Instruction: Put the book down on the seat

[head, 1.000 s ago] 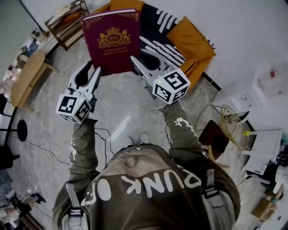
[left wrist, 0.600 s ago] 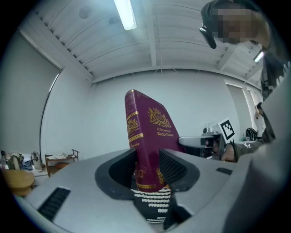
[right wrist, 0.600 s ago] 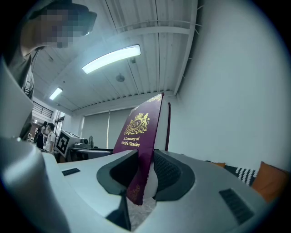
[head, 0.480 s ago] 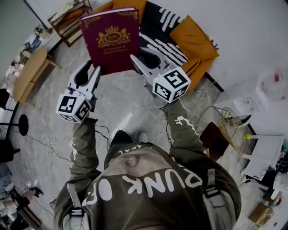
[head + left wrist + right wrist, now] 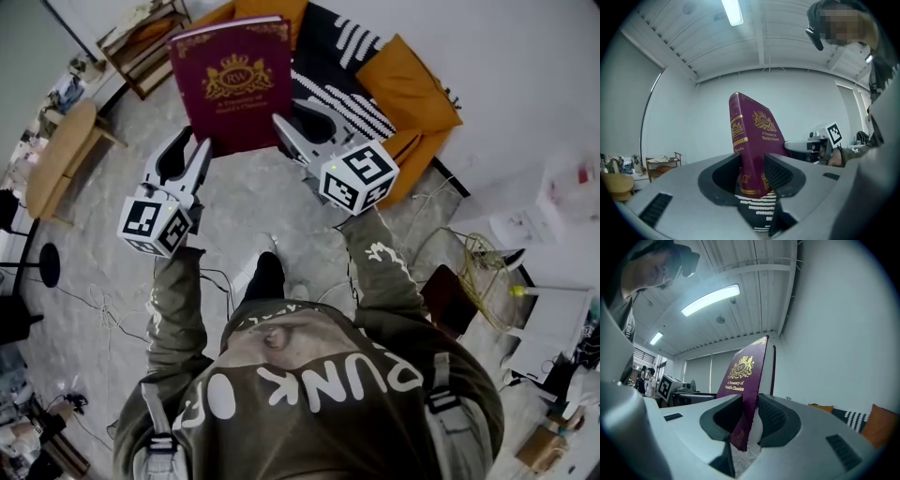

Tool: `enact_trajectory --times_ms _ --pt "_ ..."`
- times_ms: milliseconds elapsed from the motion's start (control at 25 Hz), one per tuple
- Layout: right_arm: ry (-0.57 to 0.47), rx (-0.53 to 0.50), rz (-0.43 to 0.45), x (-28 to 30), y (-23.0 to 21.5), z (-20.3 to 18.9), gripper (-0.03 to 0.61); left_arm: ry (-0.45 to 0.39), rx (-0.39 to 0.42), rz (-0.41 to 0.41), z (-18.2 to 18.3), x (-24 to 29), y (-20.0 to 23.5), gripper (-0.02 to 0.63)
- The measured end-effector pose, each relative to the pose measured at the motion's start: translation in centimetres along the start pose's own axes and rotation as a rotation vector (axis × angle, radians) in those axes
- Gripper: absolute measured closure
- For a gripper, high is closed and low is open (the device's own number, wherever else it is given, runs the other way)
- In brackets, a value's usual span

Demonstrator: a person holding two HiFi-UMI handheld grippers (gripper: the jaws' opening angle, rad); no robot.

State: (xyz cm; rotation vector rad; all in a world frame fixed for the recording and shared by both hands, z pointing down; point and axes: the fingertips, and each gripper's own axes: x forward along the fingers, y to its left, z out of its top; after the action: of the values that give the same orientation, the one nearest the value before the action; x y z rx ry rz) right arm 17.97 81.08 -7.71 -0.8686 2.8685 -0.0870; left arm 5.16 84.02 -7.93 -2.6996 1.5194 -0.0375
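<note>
Book placement is not yet done. The orange sofa seat (image 5: 412, 89) lies ahead. The burgundy book (image 5: 232, 80) is held upright in the air, the left gripper (image 5: 199, 145) and right gripper (image 5: 291, 127) each clamping a lower corner. Lowering and release remain.

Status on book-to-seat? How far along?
Done: the book is picked up, with the left gripper and the right gripper each shut on a lower corner. In hand: it is held upright in the air, near the seat with the striped throw. Left: lower it onto the seat and open both grippers.
</note>
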Motion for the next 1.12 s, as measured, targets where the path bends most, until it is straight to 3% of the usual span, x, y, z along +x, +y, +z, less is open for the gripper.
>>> enact_trajectory --times_ms 760,1120 --pt "0.039 -0.001 -0.041 18.1 -10.2 -1.3 0.462 -0.010 -0.047 -0.040 -1.3 11.1 18.0 0.454" --pt "0.055 0.013 -0.047 22.6 -15.7 -2.5 0.462 0.007 -0.070 -0.041 -3.0 16.8 22.3 0.454"
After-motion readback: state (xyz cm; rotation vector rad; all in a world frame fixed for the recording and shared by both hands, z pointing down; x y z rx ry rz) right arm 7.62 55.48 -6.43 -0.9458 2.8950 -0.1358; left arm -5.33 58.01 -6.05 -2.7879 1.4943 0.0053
